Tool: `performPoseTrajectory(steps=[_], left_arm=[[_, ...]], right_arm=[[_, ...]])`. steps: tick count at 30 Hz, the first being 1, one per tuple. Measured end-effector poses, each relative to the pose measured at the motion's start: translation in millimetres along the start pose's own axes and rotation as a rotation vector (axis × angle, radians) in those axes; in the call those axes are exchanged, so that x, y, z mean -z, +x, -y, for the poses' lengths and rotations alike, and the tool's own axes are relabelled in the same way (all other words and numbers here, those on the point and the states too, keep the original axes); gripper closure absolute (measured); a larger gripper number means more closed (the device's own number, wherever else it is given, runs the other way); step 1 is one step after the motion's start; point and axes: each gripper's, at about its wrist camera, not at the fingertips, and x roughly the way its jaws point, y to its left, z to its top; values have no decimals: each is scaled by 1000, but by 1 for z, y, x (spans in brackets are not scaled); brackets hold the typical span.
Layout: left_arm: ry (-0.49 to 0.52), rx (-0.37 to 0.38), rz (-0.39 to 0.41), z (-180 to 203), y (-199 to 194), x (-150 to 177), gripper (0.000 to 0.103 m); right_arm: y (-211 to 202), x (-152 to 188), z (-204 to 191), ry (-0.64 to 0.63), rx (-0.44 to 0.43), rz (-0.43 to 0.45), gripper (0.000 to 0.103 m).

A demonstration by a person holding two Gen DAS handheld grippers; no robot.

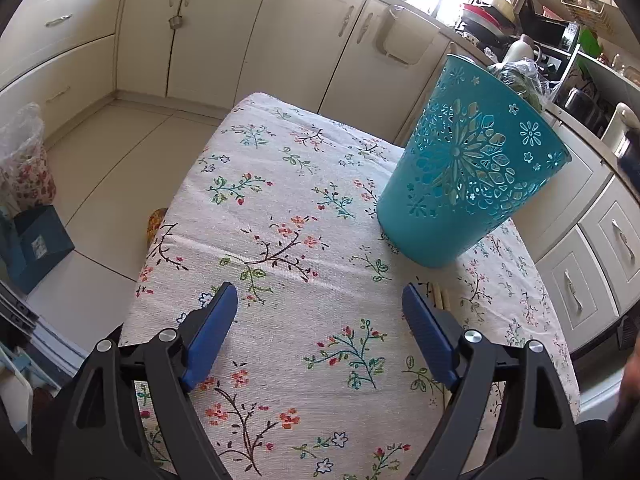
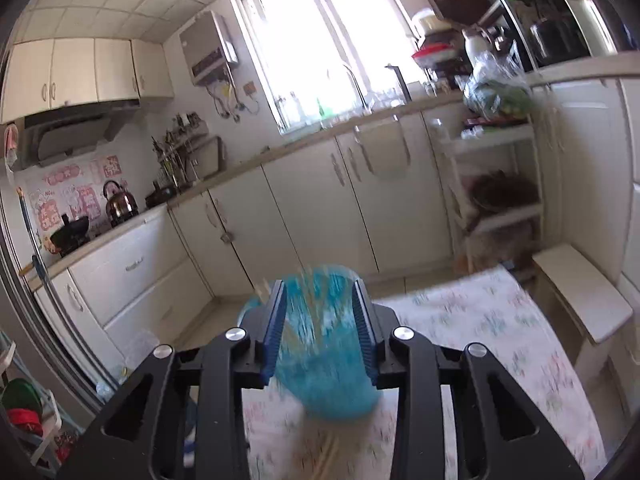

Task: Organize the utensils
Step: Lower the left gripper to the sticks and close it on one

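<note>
A teal cut-out utensil holder (image 1: 472, 176) stands upright on the floral tablecloth (image 1: 280, 200), to the far right. My left gripper (image 1: 319, 288) hovers open over the cloth with nothing between its blue fingers (image 1: 212, 328). Pale wooden chopsticks (image 1: 442, 300) lie on the cloth just outside its right finger. In the blurred right wrist view, my right gripper (image 2: 319, 286) is above the same holder (image 2: 320, 360), jaws partly apart. Only the blurred holder shows through the gap. Faint tan streaks near the holder are too smeared to identify.
Cream kitchen cabinets (image 1: 280, 40) run behind and to the right of the table. A white stool (image 2: 580, 292) stands past the table's far end. A bag and a blue box (image 1: 36, 248) sit on the tiled floor at the left.
</note>
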Motion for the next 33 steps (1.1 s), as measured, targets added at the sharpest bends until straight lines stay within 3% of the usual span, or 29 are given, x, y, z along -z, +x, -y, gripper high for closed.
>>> performPoseTrajectory(steps=[4,8,15,22,25,27,31,33], left_arm=[[2,-11,-3,-1,0,0,22],[-7,-15,-1,-4,0,0,22],[-4,-13,-4,-4,0,0,22],[-2,-8,-6,-4,1,0,21],[-5,-8,-6,-4,1,1,21],[-10,-9,-5,-5,1,0,21],[19,-32,-16,1,3,1,20],[84,-49,-47,14,7,1,20]], right_arm=[[28,68,2,6,20,-277,74],[59,103,-4,-19,15,-437,82],[92,112,-12,-66,76,-501,83],[98,113,-21,-164,97,-535,83],[96,112,-22,-261,108,-578,93],[88,111,-15,-301,126,-594,94],[69,105,21,-199,147,-586,95],[63,105,32,-148,141,-575,95]])
